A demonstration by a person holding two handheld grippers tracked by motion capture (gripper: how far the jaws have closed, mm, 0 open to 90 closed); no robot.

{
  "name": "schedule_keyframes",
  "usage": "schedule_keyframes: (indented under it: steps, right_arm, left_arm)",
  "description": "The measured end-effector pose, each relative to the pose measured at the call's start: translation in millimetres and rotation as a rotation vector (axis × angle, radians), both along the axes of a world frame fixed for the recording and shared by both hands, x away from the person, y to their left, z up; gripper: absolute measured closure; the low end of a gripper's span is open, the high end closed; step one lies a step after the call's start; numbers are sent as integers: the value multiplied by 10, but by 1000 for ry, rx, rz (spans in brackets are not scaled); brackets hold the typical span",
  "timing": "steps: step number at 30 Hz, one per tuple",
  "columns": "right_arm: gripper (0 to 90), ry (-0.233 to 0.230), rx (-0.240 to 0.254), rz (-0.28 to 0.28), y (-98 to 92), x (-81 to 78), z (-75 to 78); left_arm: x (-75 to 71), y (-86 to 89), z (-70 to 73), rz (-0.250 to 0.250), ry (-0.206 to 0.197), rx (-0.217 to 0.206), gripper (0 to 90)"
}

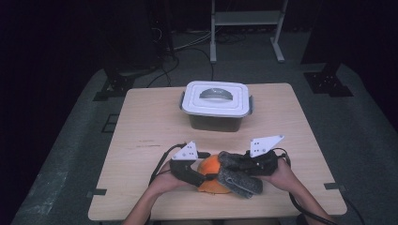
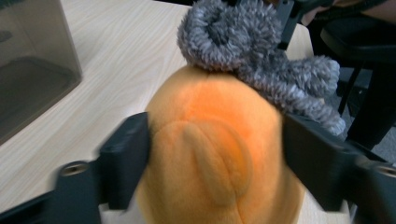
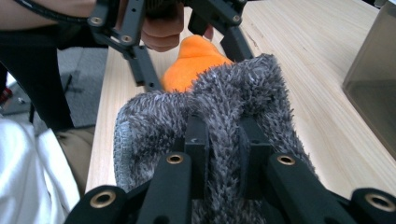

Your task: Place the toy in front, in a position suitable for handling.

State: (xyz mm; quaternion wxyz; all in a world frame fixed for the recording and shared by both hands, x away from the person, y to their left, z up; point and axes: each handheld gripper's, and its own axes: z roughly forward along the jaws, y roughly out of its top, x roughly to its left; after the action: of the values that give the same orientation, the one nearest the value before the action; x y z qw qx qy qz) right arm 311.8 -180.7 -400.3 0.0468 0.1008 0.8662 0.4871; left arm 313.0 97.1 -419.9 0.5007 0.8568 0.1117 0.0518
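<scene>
An orange plush toy lies near the table's front edge, and a grey fuzzy cloth is draped over its right side. My left gripper comes in from the left. In the left gripper view its two black jaws stand against both flanks of the orange plush toy, with the grey cloth bunched on top behind. My right gripper reaches in from the right. In the right gripper view, the right gripper has its jaws pinched together on a fold of the grey cloth. The orange toy peeks out beyond it.
A translucent box with a white clip-on lid stands at the back middle of the light wooden table. Its dark wall shows at the left of the left gripper view. The person's hands hold both grippers at the front edge.
</scene>
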Motion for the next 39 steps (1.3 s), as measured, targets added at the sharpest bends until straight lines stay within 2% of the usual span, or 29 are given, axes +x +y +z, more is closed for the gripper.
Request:
schedule_keyframes:
  steps: [3, 7, 10, 15, 17, 20, 21, 23, 26, 27, 29, 31, 32, 34, 36, 39]
  right_arm:
    - [765, 14, 8, -4, -80, 13, -26]
    - [765, 56, 13, -38, -271, 40, -155]
    - [765, 74, 16, -59, -358, 37, -184]
    - [765, 48, 59, -57, -313, 68, -57]
    - [765, 33, 65, -60, -282, 107, -11]
    - [765, 39, 68, -60, -239, 155, -21]
    - [764, 44, 69, -59, -230, 160, -39]
    - [764, 55, 72, -57, -195, 150, -93]
    - [763, 42, 75, -42, -119, 97, -89]
    - [762, 36, 74, -35, -90, 80, -79]
    - [762, 16, 53, -28, -53, 55, -69]
    - [762, 23, 61, -27, -69, 61, -86]
    - [762, 27, 62, -29, -87, 66, -102]
    - [762, 32, 46, -41, -129, 85, -151]
    - [761, 61, 44, -61, -194, 113, -218]
    - [761, 108, 47, -78, -266, 124, -328]
  left_arm:
    - [-10, 23, 13, 0, -21, 20, 405]
    - [-31, 43, 8, -20, -43, 19, 434]
    - [-55, 30, 20, -24, -73, 19, 453]
    - [-89, -4, 88, -9, -207, 13, 495]
    - [-84, -10, 101, -6, -242, 23, 496]
    - [-47, 19, 69, 0, -214, 18, 474]
    - [-31, 37, 50, 5, -184, 3, 452]
    - [1, 54, 50, 15, -116, -7, 331]
    - [22, 58, 58, 33, -68, -6, 206]
    - [16, 55, 49, 26, -69, 6, 215]
    - [-11, 63, 36, 17, -105, 41, 333]
    - [-18, 94, 41, 8, -109, 53, 397]
    - [-15, 112, 34, 10, -110, 58, 414]
    - [9, 167, 7, 9, -87, 46, 427]
    - [31, 221, -14, 10, -69, 34, 429]
    - [31, 249, -27, 3, -75, 28, 429]
